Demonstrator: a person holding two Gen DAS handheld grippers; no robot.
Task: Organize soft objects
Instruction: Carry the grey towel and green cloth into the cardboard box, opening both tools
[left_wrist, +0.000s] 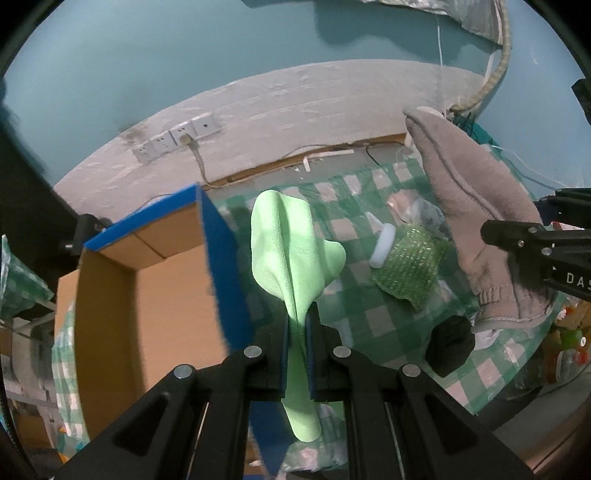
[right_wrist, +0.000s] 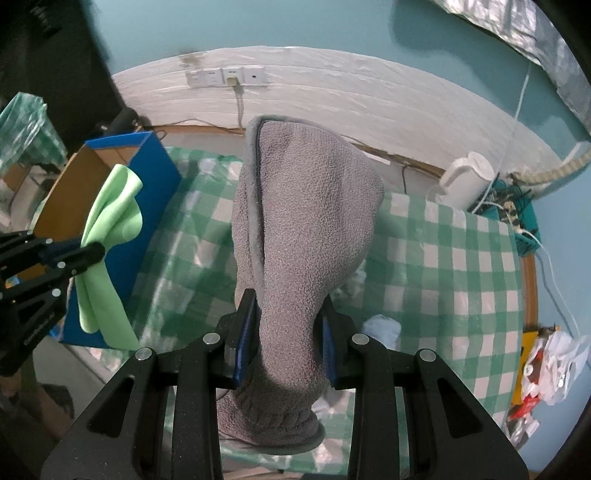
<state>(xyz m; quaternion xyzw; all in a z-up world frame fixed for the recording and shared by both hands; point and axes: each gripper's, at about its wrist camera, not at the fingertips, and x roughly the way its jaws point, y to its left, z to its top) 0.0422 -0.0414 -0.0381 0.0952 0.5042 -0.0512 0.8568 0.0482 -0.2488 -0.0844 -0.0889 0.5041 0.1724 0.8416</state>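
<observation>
- Left tongs (left_wrist: 297, 321): pinched nearly flat on a light green cloth (left_wrist: 291, 251), gripped at its waist. The cloth fans out ahead of the tips and a tail hangs down behind them, so its long axis runs along the line the tongs point. It is clear of the tabletop.
- Right tongs (right_wrist: 286, 317): clamped around a grey fleece mitt (right_wrist: 303, 229) with a wider gap, since the mitt is bulky. Fingertip end stands out ahead of the tongs, elastic cuff droops below them; long axis again along the tongs. Also off the tabletop.
- Just left of the left tongs: an open cardboard box (left_wrist: 155, 280) with blue outer walls. Its near blue wall sits right beside the green cloth. Likely the drop place, as a judgement.
- Key relation: the box lies left of both tongs, and the left tongs are much the nearer. The right tongs stand well apart from it, with the left tongs in between.
- Between the two tongs, on the checked tabletop (left_wrist: 391, 321): a glittery green scrubber (left_wrist: 410, 266) with a white ring-shaped item touching it, and a small black lump (left_wrist: 448, 343) nearer in.
- Far right of the right tongs: a white kettle (right_wrist: 467, 177) at the back edge.
- Beyond: white wall band with sockets (right_wrist: 225, 76).
</observation>
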